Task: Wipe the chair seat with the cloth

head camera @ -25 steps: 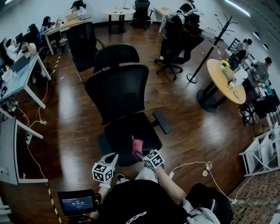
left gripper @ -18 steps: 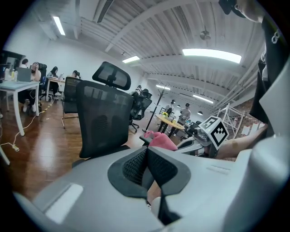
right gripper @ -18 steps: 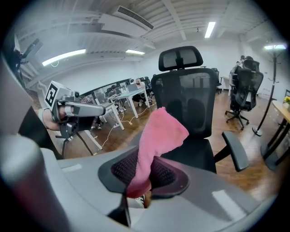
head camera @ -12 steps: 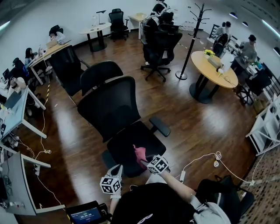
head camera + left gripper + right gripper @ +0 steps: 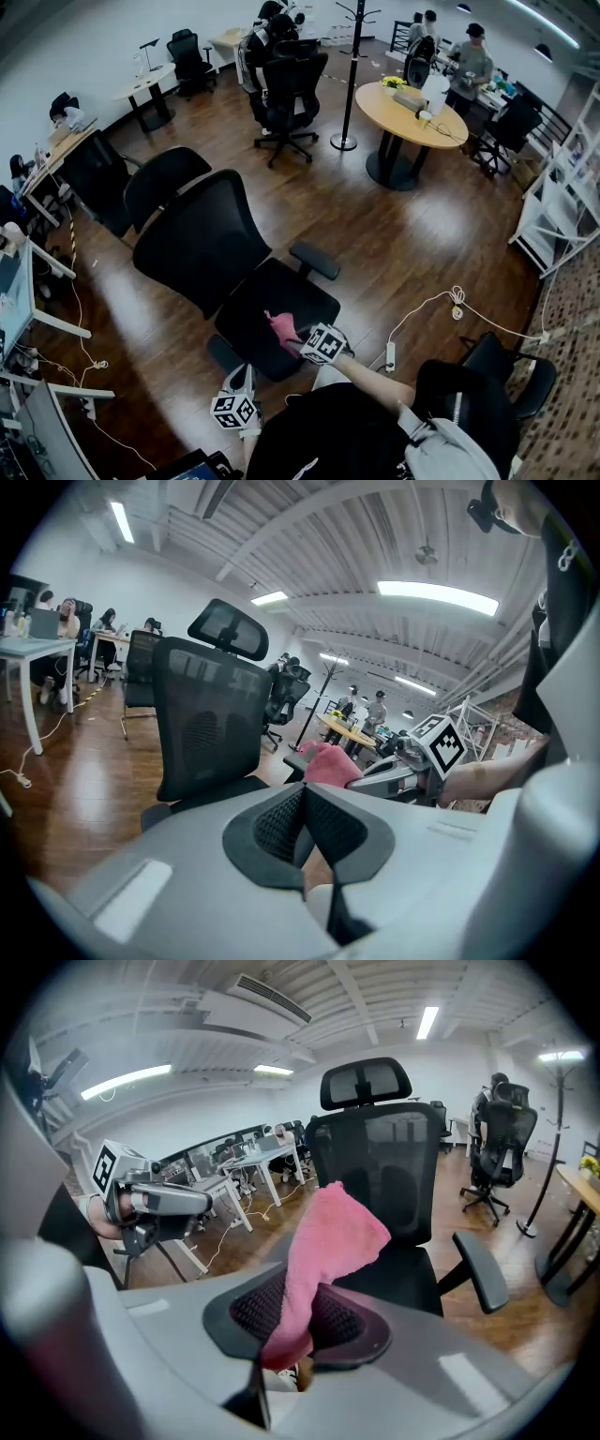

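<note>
Cloth [image 5: 279, 325] is a pink one, and it's pinched in the right gripper [image 5: 300, 337]. In the right gripper view you can see the jaws clamped on its lower end, with the rest of the fabric standing up and flopping over toward the backrest [image 5: 389, 1171]. From the head view it sits over the front part of the chair seat [image 5: 305, 292], a bit toward the person's side. Can't honestly tell whether it's pressed onto the seat or just above it.

Left gripper [image 5: 240, 377] is off the front-left corner of the seat, near it but not on it, with its marker cube facing up at the camera. In its own view the jaws are pressed together with nothing between them. Past them you can see the pink cloth and the right gripper with its marker cube off to the right.

The chair itself is a black mesh office one. The backrest is turned diagonally away to the upper left in the head view, with the headrest [image 5: 161, 184] above it and one armrest [image 5: 315, 261] sticking out on the far side of the seat. It stands on a dark wooden floor [image 5: 412, 244], and a white cable [image 5: 441, 305] trails across that to the right of the person.
</note>
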A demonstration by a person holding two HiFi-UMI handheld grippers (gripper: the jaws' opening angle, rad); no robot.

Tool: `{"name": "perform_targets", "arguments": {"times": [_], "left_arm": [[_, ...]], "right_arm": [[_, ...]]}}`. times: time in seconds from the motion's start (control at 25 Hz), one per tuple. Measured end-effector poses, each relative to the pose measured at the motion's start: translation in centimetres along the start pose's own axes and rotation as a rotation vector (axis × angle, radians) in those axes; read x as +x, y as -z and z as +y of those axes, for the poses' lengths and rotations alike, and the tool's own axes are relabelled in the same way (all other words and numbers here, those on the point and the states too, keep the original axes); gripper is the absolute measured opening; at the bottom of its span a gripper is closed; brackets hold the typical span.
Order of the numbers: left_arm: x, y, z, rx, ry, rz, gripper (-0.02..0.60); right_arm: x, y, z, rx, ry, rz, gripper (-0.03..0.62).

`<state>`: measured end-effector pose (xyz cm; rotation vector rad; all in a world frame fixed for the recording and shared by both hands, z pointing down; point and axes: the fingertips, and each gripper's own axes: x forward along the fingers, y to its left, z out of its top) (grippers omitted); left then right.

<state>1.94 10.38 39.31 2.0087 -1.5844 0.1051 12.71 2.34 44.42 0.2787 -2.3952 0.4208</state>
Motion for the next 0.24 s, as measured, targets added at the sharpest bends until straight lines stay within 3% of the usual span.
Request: {"name": "perform_targets", "arguments": {"times": [0.24], "left_arm": [[0.42,-0.44,0.35,0.009,0.008,-0.006,-0.008]], "right_arm": [[0.32,0.27,-0.11,0.009,0.002,-0.006,0.066]]}}
